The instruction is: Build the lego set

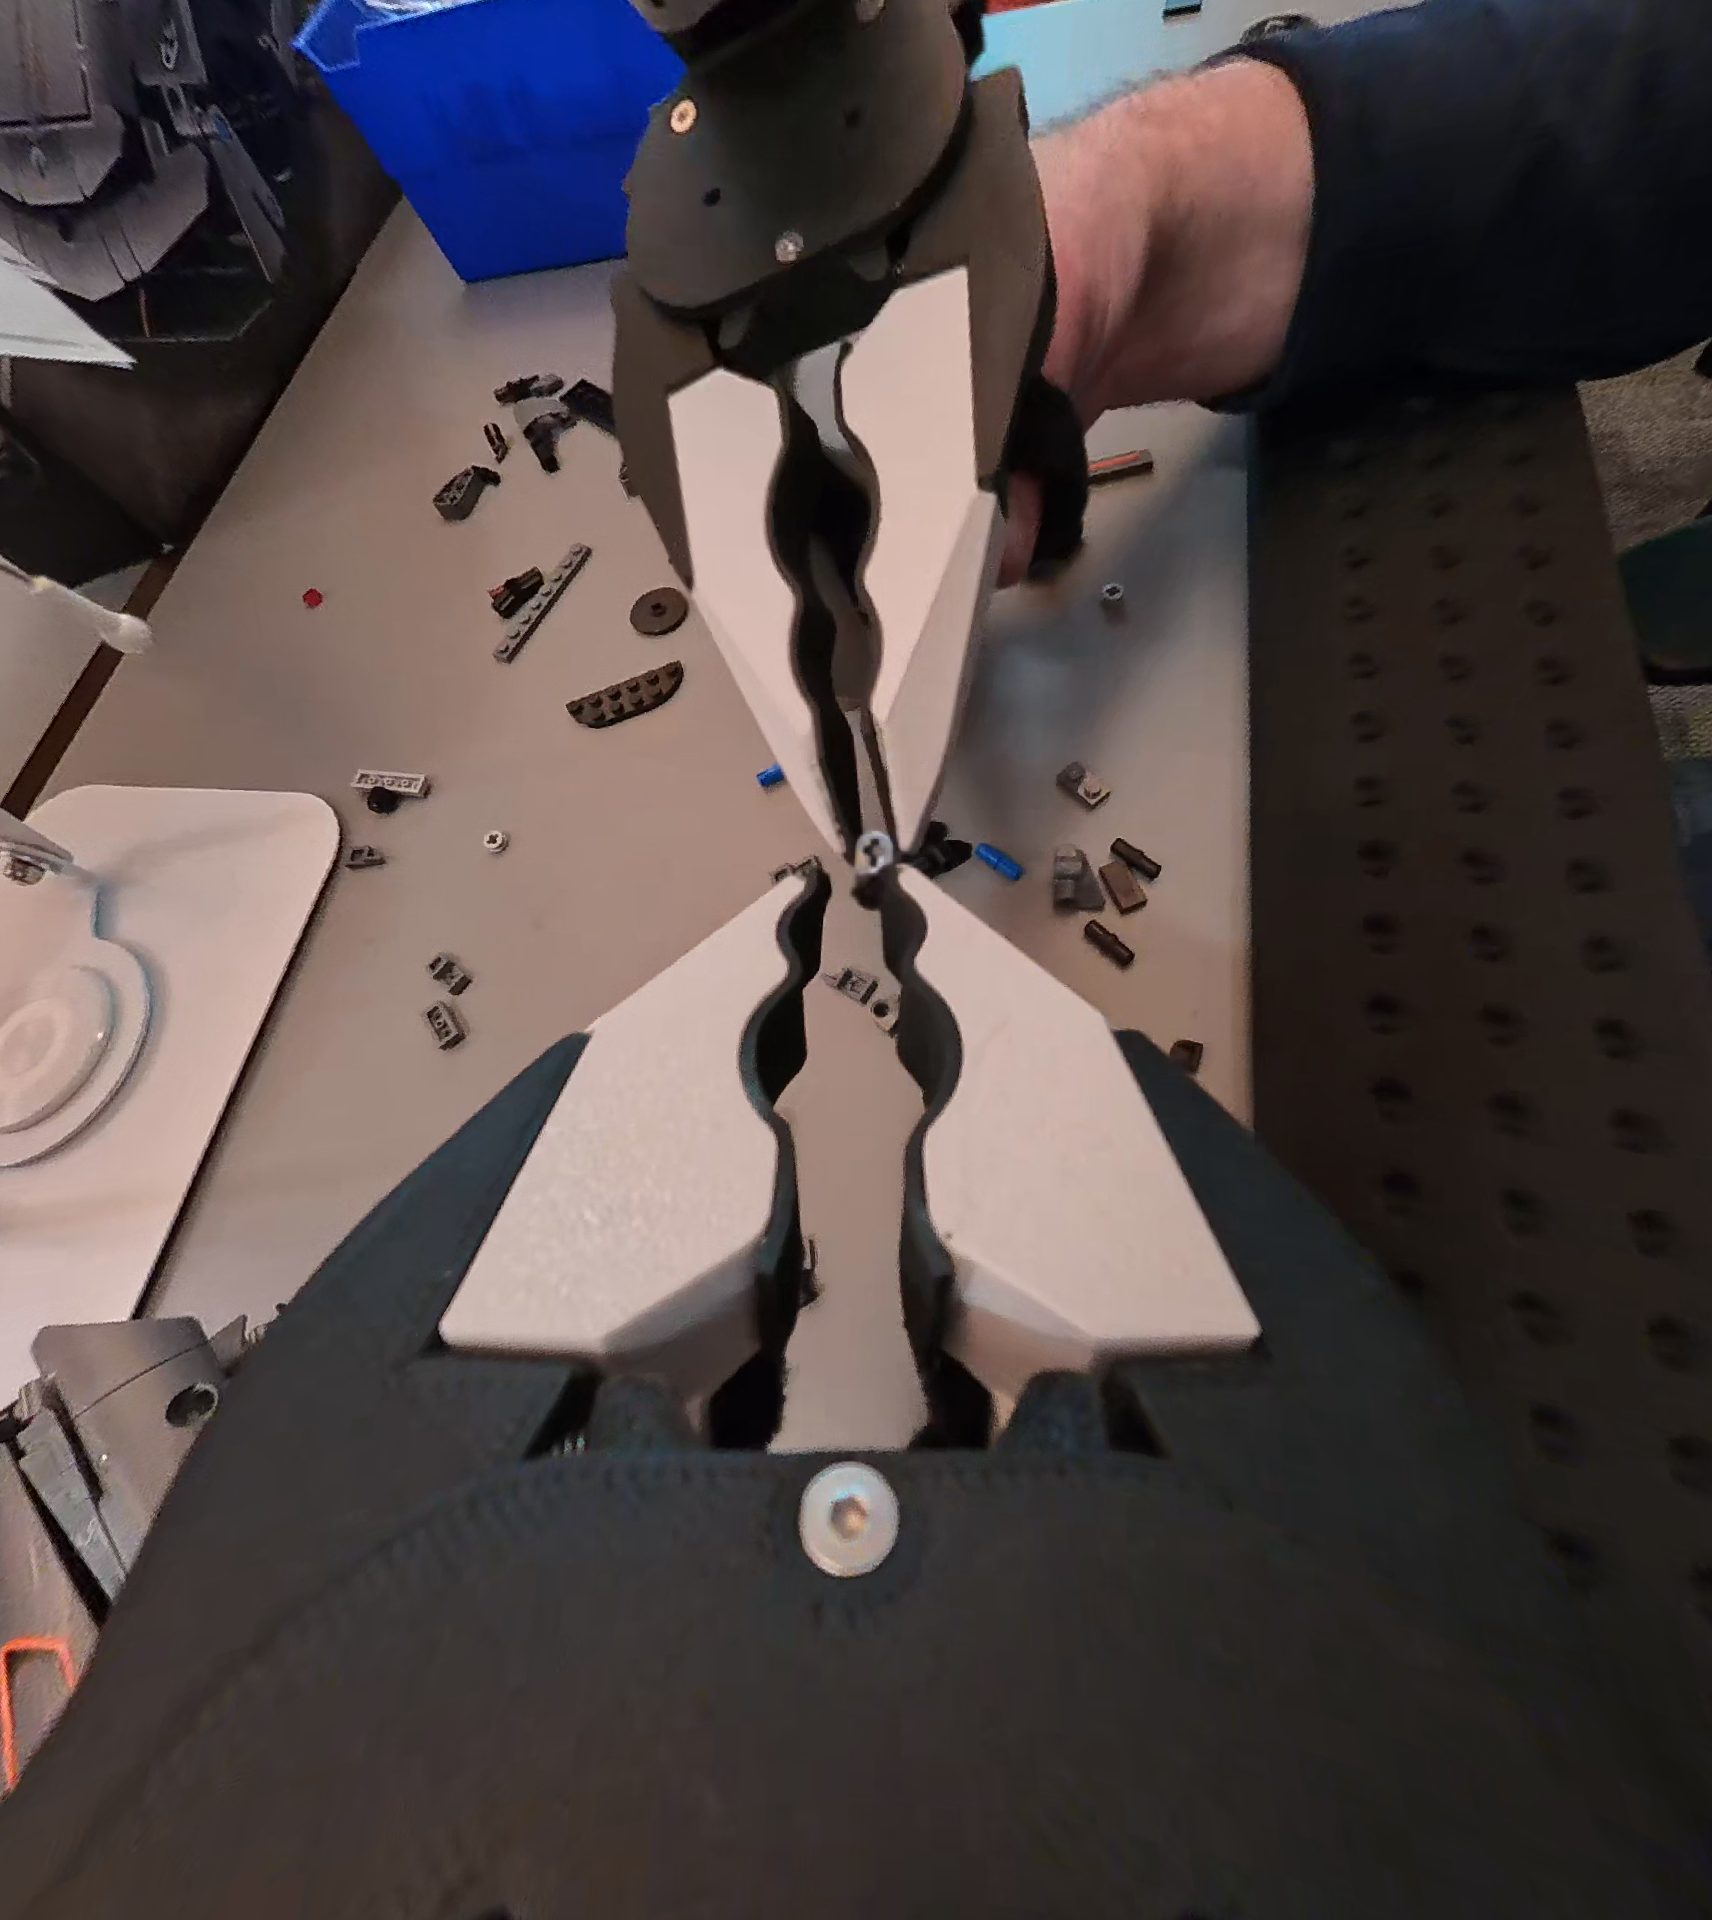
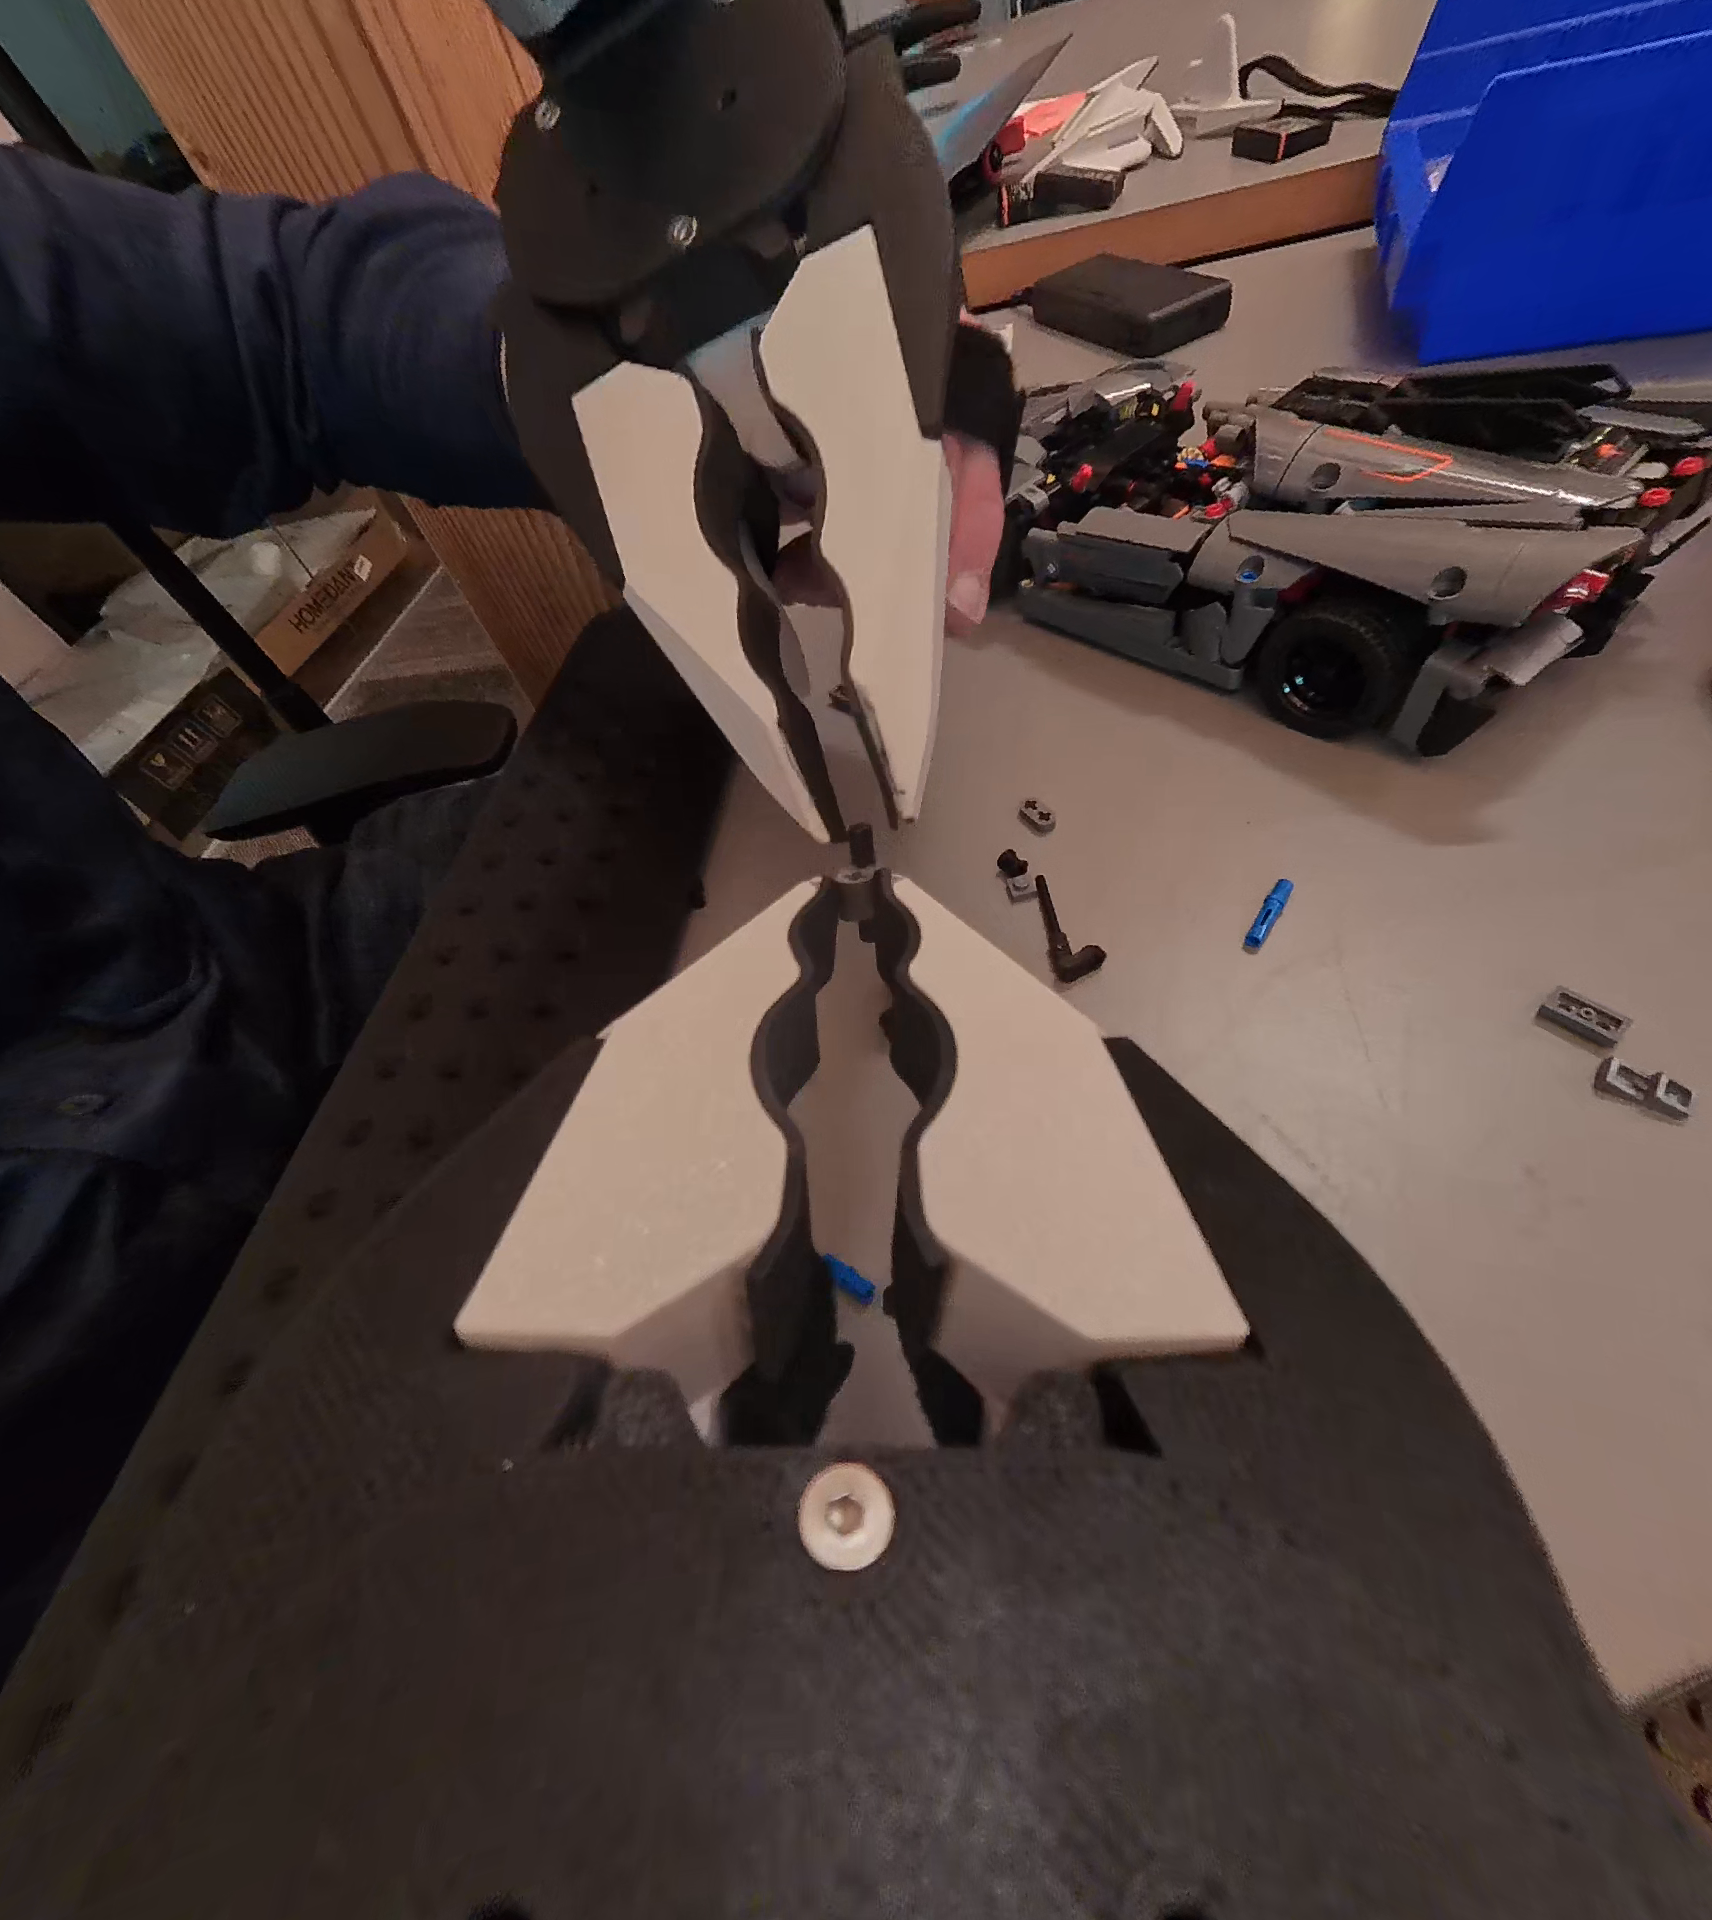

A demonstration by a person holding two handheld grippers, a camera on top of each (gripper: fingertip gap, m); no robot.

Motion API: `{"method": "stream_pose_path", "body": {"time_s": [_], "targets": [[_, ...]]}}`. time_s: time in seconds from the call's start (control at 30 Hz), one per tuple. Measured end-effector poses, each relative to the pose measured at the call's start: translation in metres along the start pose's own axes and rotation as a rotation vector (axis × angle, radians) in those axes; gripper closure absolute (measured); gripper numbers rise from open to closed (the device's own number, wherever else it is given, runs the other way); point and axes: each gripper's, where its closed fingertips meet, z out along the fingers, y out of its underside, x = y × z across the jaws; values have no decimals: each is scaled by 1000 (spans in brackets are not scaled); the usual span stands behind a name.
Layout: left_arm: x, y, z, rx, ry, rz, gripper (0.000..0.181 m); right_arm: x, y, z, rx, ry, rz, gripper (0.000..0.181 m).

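Observation:
My two grippers meet tip to tip above the grey table [image 1: 540, 1039]. My right gripper [image 2: 856, 885] is shut on a small light grey round piece with a cross hole [image 2: 852, 880]; it also shows in the left wrist view [image 1: 875, 847]. My left gripper [image 1: 850, 891] is shut on a short black pin [image 1: 871, 896], which points at the round piece and touches it; the pin also shows in the right wrist view [image 2: 860, 842]. Loose dark grey, black and blue pieces [image 1: 1101, 883] lie scattered on the table. A partly built grey and black lego car [image 2: 1351, 551] stands beyond.
A blue bin [image 1: 519, 135] stands at the table's far end. A white pad [image 1: 104, 987] lies to the left. A black perforated board [image 1: 1454, 935] runs along the table edge. A person's hand [image 1: 1164, 239] holds the right gripper. A black box [image 2: 1132, 301] sits behind the car. My left and right fingertips are right by each other.

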Motion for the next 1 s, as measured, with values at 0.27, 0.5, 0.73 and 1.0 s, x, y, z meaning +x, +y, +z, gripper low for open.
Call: {"method": "stream_pose_path", "body": {"time_s": [0.27,0.5,0.73,1.0], "targets": [[5,7,5,-39,23,-2,176,0,1,1,-9,3,-10,177],[3,9,5,-49,16,-30,179,2,1,2,-13,32,-26,177],[-14,15,7,-21,-1,-264,179,32,10,-2,-197,374,-369,162],[-22,14,8,50,26,-491,179,34,-1,5,-259,547,-593,159]]}}
